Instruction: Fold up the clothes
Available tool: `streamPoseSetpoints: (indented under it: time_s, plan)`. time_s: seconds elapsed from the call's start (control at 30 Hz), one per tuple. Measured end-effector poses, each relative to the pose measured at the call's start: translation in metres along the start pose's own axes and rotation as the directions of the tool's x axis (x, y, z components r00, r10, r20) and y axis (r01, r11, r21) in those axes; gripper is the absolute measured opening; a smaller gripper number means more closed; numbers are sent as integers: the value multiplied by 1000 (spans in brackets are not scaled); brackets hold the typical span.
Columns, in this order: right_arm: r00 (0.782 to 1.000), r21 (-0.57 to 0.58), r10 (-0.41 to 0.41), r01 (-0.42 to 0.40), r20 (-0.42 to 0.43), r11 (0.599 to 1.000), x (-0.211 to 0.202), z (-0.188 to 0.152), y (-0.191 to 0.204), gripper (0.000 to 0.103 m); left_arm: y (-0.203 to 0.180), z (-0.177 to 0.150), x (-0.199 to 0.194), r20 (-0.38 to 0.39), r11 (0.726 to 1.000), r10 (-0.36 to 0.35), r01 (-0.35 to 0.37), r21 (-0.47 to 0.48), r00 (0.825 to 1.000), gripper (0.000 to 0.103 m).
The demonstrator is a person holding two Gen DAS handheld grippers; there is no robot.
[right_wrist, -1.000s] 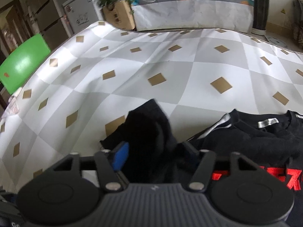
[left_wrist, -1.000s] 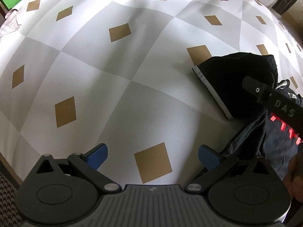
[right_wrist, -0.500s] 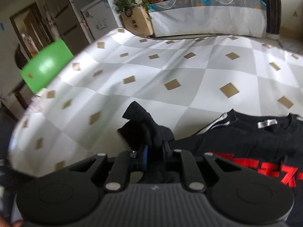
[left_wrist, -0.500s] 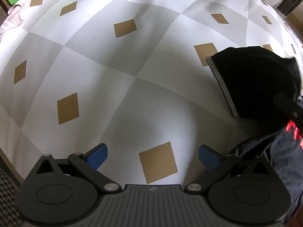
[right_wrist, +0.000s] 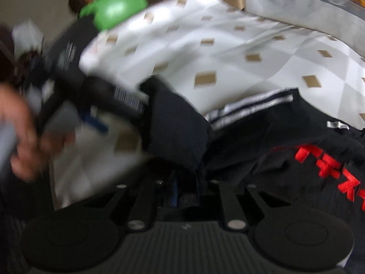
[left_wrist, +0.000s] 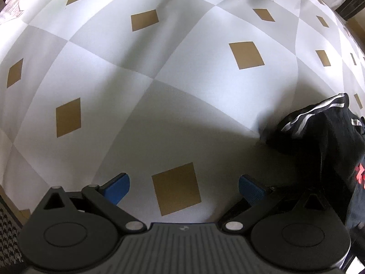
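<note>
The right wrist view is smeared by motion blur, so most of its left side reads only as shapes. Nearest the lens, the right gripper (right_wrist: 186, 190) has its two fingers drawn close together with a bunched fold of the black shirt (right_wrist: 262, 150) pinched between them; the log of motion shows the jaws easing slightly apart, yet the cloth remains between the pads. The pads themselves are almost wholly hidden under the fabric, with only a sliver of blue showing.

One garment is in sight: the shirt, black with red lettering and white stripes along a seam, lying on the checked tablecloth (right_wrist: 228, 52) and cut off at the right and lower edges. A small white label shows near its collar.

At the left of the same view a blurred hand (right_wrist: 20, 141) holds the other tool; only its dark body and a streak of blue can be made out.

In the left wrist view the left gripper (left_wrist: 183, 188) points down at the cloth, its two blue fingertips (left_wrist: 116, 189) spread wide with nothing between them, only a brown diamond of the pattern below. The shirt sits at the right edge of this view, partly cut off.

Farther back, a green chair (right_wrist: 118, 4) stands beyond the table's edge, too blurred for detail.
</note>
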State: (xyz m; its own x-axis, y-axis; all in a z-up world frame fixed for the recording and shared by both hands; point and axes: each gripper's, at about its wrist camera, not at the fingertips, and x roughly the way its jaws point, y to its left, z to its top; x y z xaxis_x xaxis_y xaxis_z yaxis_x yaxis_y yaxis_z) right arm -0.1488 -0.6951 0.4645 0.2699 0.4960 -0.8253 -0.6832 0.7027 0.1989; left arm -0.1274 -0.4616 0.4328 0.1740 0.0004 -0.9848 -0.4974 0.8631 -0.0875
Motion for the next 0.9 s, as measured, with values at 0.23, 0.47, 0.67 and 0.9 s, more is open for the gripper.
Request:
streamPoseSetpoints:
  time_s: [0.23, 0.47, 0.67, 0.9]
  plan:
    - [1000, -58, 17, -18, -24, 998, -13, 6, -2, 42, -3, -2, 2, -2, 1000, 21, -21, 13, 1000, 102]
    - [998, 25, 42, -43, 53, 999, -33, 24, -21, 49, 5, 1, -2, 19, 999, 35, -35, -25, 999, 102]
    - [982, 48, 161, -166, 103, 985, -49, 37, -29, 52, 10, 2, -5, 31, 994, 96, -95, -49, 995, 103]
    - [979, 82, 125, -140, 160, 987, -49, 49, -29, 60, 32, 5, -16, 83, 971, 198, -184, -150, 977, 103]
